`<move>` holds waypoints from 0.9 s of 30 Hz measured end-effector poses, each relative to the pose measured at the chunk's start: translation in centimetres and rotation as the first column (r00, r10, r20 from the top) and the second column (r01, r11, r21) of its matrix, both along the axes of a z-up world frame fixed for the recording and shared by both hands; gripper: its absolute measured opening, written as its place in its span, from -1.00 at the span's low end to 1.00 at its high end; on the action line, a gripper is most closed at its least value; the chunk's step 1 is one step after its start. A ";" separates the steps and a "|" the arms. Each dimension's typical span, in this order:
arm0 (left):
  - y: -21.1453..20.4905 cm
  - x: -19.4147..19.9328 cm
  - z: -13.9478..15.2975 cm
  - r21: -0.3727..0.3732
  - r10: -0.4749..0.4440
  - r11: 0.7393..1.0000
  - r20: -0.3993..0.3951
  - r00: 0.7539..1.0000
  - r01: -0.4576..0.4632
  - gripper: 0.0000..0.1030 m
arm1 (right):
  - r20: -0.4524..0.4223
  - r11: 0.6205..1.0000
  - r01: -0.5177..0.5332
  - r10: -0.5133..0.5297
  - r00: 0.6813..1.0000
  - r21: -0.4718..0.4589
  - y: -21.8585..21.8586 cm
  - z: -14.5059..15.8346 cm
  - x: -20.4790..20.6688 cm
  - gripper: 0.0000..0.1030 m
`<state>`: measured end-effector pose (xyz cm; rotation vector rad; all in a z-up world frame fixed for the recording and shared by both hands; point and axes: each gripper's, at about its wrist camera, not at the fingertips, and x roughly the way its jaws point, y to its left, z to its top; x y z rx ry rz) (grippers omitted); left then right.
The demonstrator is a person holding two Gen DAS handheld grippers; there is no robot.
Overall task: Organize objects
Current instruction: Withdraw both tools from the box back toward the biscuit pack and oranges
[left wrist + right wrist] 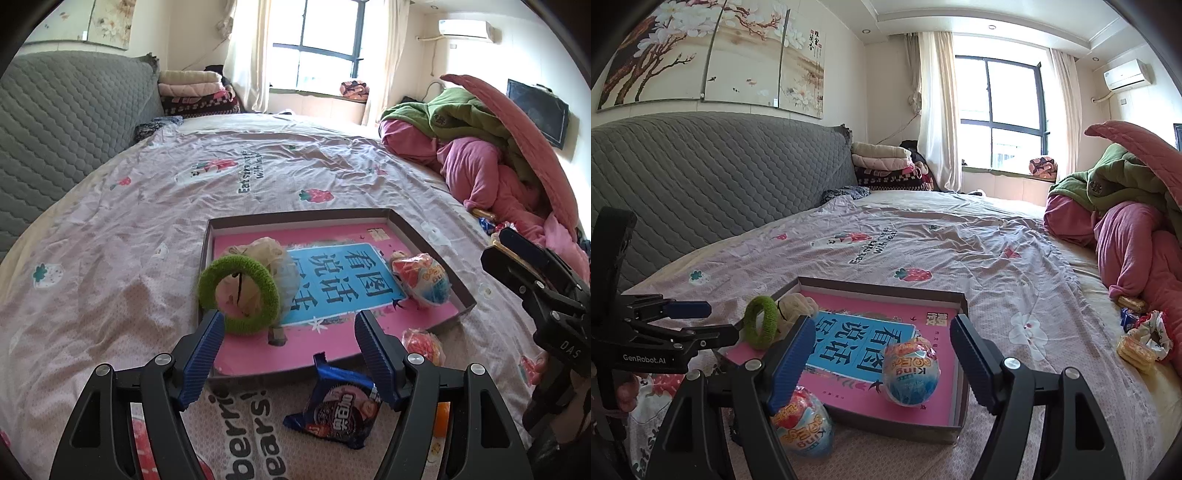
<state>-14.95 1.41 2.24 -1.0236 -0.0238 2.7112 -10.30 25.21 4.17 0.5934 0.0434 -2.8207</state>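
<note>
Far left, the grey quilted headboard [62, 122] is seen behind the printed bedsheet [122, 236]. On the sheet a shallow tray [430, 240] has been set as the collecting place – pink lining, blue label. At its left edge a green knitted ring [238, 295] is propped upright against a pale mesh puff [273, 258], so it is judged already sorted. The left gripper [290, 354] is held wide open just in front of that ring, nothing gripped; the release looks finished. Below its jaws a blue biscuit packet [338, 406] is left on the sheet, outside the tray – a likely next pick.

Moving right, one foil egg [910, 371] is seen lying inside the tray near its right wall. A second foil egg [801, 421] sits outside, just beside the front rim, partly hidden behind the right gripper's left finger. The right gripper [879, 362] is held fully open and empty, poised above the tray's front – probably lined up for that second egg. Far right, more snack packets [1137, 350] are spotted by the heaped pink bedding [1126, 243], well apart from the tray.
</note>
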 end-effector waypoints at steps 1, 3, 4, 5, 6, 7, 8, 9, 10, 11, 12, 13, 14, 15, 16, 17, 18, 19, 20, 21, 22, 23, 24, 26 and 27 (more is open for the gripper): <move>0.0 0.1 0.0 0.003 -0.001 1.000 0.002 1.000 0.001 0.45 | -0.001 1.000 -0.003 0.003 1.000 -0.002 0.0 0.0 0.1 0.46; -0.1 0.4 -0.2 0.005 -0.001 1.000 0.008 1.000 0.000 0.45 | -0.005 1.000 -0.008 0.008 1.000 -0.002 -0.1 0.1 0.4 0.46; -0.1 0.5 -0.3 0.005 -0.001 1.000 0.011 1.000 0.001 0.45 | -0.008 1.000 -0.009 0.009 1.000 -0.001 -0.1 0.1 0.5 0.46; 0.0 0.6 -0.3 0.004 -0.002 1.000 0.013 1.000 0.002 0.45 | -0.011 1.000 -0.010 0.010 1.000 0.001 -0.2 0.2 0.7 0.46; 0.0 0.8 -0.4 0.004 -0.001 1.000 0.013 1.000 0.001 0.45 | -0.014 1.000 -0.012 0.012 1.000 0.005 -0.3 0.2 0.8 0.46; 0.0 0.9 -0.4 0.003 -0.001 1.000 0.013 1.000 0.001 0.45 | -0.018 1.000 -0.013 0.013 1.000 0.010 -0.4 0.2 0.9 0.46; 0.0 1.1 -0.5 0.002 -0.002 1.000 0.013 1.000 0.002 0.45 | -0.019 1.000 -0.014 0.014 1.000 0.012 -0.4 0.2 1.1 0.46; 0.0 1.2 -0.5 0.001 -0.002 1.000 0.013 1.000 0.002 0.45 | -0.020 1.000 -0.015 0.015 1.000 0.014 -0.5 0.2 1.3 0.46; 0.1 1.4 -0.5 0.001 -0.005 1.000 0.012 1.000 0.005 0.45 | -0.019 1.000 -0.016 0.016 1.000 0.014 -0.5 0.1 1.4 0.46; 0.1 1.5 -0.5 0.001 -0.006 1.000 0.011 1.000 0.006 0.45 | -0.018 1.000 -0.016 0.016 1.000 0.014 -0.4 0.1 1.5 0.46; 0.1 1.6 -0.5 0.000 -0.010 1.000 0.011 1.000 0.010 0.45 | -0.017 1.000 -0.017 0.017 1.000 0.013 -0.4 0.0 1.8 0.46; 0.1 1.7 -0.6 -0.002 -0.014 1.000 0.011 1.000 0.014 0.45 | -0.016 1.000 -0.018 0.018 1.000 0.013 -0.4 0.0 1.8 0.46; 0.2 1.9 -0.6 -0.004 -0.016 1.000 0.010 1.000 0.017 0.45 | -0.016 1.000 -0.017 0.017 1.000 0.014 -0.4 -0.1 2.0 0.46; 0.3 2.1 -0.5 -0.007 -0.018 1.000 0.009 1.000 0.018 0.45 | -0.016 1.000 -0.017 0.018 1.000 0.015 -0.4 -0.1 2.1 0.46; 0.3 2.3 -0.5 -0.009 -0.021 1.000 0.008 1.000 0.021 0.45 | -0.016 1.000 -0.018 0.018 1.000 0.016 -0.4 -0.1 2.2 0.46; 0.4 2.4 -0.5 -0.011 -0.024 1.000 0.007 1.000 0.025 0.45 | -0.017 1.000 -0.016 0.017 1.000 0.017 -0.4 -0.1 2.3 0.46; 0.4 2.5 -0.6 -0.013 -0.027 1.000 0.007 1.000 0.027 0.45 | -0.016 1.000 -0.016 0.017 1.000 0.016 -0.4 -0.1 2.5 0.46; 0.5 2.8 -0.6 -0.015 -0.028 0.999 0.006 1.000 0.028 0.45 | -0.013 1.000 -0.018 0.018 1.000 0.015 -0.4 -0.1 2.5 0.46; 0.5 2.9 -0.6 -0.015 -0.030 0.999 0.007 1.000 0.030 0.45 | -0.012 1.000 -0.018 0.018 1.000 0.013 -0.4 -0.1 2.6 0.46; 0.5 3.1 -0.6 -0.017 -0.034 0.999 0.009 0.999 0.034 0.45 | -0.011 1.000 -0.017 0.018 1.000 0.013 -0.4 -0.2 2.7 0.46; 0.5 3.2 -0.6 -0.018 -0.034 0.999 0.010 0.999 0.034 0.45 | -0.008 1.000 -0.018 0.019 1.000 0.013 -0.4 -0.2 2.8 0.46; 0.6 3.4 -0.7 -0.019 -0.035 0.999 0.011 0.999 0.035 0.45 | -0.008 1.000 -0.019 0.019 1.000 0.013 -0.4 -0.3 3.0 0.46; 0.6 3.5 -0.7 -0.019 -0.039 0.999 0.014 0.999 0.039 0.45 | -0.007 1.000 -0.020 0.020 1.000 0.013 -0.4 -0.3 3.1 0.46; 0.7 3.8 -0.8 -0.023 -0.043 0.999 0.019 0.999 0.043 0.45 | -0.003 1.000 -0.022 0.022 1.000 0.016 -0.5 -0.4 3.4 0.46; 0.8 3.9 -0.9 -0.024 -0.045 0.999 0.020 0.999 0.046 0.45 | -0.002 1.000 -0.023 0.023 1.000 0.017 -0.6 -0.4 3.6 0.46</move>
